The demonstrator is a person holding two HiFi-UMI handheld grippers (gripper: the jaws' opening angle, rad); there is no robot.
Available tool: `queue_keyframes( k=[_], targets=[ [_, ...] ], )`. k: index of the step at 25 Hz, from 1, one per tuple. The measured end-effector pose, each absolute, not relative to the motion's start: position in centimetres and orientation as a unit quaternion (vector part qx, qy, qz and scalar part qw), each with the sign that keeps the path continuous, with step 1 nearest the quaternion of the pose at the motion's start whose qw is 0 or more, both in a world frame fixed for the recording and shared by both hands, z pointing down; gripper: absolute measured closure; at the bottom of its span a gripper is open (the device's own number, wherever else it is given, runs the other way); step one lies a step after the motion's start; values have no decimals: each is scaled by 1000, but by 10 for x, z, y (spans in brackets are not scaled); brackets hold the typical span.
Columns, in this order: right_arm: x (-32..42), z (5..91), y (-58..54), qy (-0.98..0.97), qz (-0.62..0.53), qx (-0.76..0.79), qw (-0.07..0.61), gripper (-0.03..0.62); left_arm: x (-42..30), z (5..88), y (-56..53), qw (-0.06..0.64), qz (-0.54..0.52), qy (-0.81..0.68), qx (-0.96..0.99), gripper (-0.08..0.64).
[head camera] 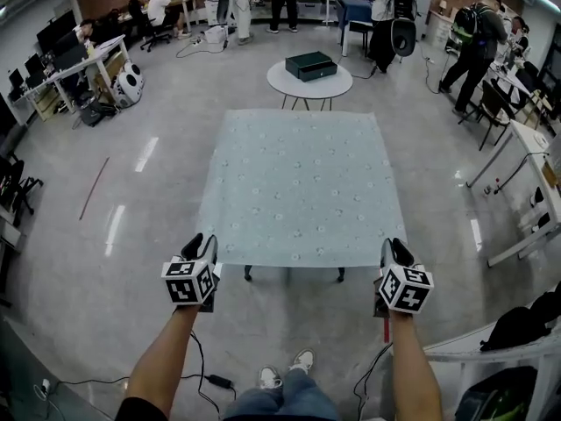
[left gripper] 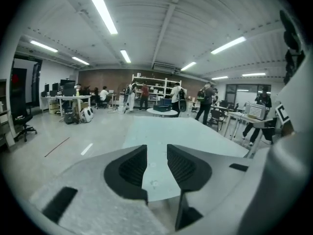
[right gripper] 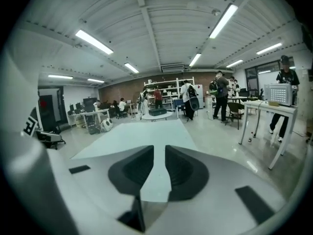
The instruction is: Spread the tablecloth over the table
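Note:
A pale green patterned tablecloth (head camera: 298, 182) lies flat over the table and hides its top; only the feet (head camera: 248, 273) show under the near edge. My left gripper (head camera: 202, 246) hovers just outside the near left corner. My right gripper (head camera: 396, 249) hovers at the near right corner. In the left gripper view the jaws (left gripper: 156, 164) stand apart, and the tablecloth (left gripper: 186, 131) shows through the gap, lying below and beyond them. The right gripper view shows the same: jaws (right gripper: 159, 166) apart, the tablecloth (right gripper: 142, 133) stretching away below. Neither gripper holds anything.
A round white table (head camera: 308, 84) with a dark green box (head camera: 310, 65) stands just beyond the far edge. Desks line the left wall, and white tables (head camera: 530, 143) stand at the right. Several people are at the back. A red stick (head camera: 95, 187) lies on the floor.

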State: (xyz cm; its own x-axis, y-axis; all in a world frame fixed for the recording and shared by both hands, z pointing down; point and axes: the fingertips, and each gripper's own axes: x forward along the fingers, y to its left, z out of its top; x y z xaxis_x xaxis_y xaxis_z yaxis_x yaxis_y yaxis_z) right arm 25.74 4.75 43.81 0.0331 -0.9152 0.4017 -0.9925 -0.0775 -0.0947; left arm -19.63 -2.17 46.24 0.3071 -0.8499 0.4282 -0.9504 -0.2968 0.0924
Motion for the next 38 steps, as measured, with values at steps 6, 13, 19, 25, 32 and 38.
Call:
queue_keyframes(
  k=[6,13,19,25,32,38],
  targets=[
    [202,373,56,-709,131,686,104,536,-127,388,-3,121,123,-506,845,434],
    [144,306,80,-749,95,650,88,564,-72,319,41,82,114,-434,890,439],
    [106,274,100,-775,73,622,86,586,-56,283,66,58,96,-416,903,493],
    [89,255,112,-790,67,605,76,588,-64,259,77,52,77,-421,902,552],
    [88,247,112,-789,56,606,79,588,-76,260,74,49,83,-425,900,554],
    [89,243,114,-788,54,609,81,588,-79,261,76,48,91,-429,897,555]
  ],
)
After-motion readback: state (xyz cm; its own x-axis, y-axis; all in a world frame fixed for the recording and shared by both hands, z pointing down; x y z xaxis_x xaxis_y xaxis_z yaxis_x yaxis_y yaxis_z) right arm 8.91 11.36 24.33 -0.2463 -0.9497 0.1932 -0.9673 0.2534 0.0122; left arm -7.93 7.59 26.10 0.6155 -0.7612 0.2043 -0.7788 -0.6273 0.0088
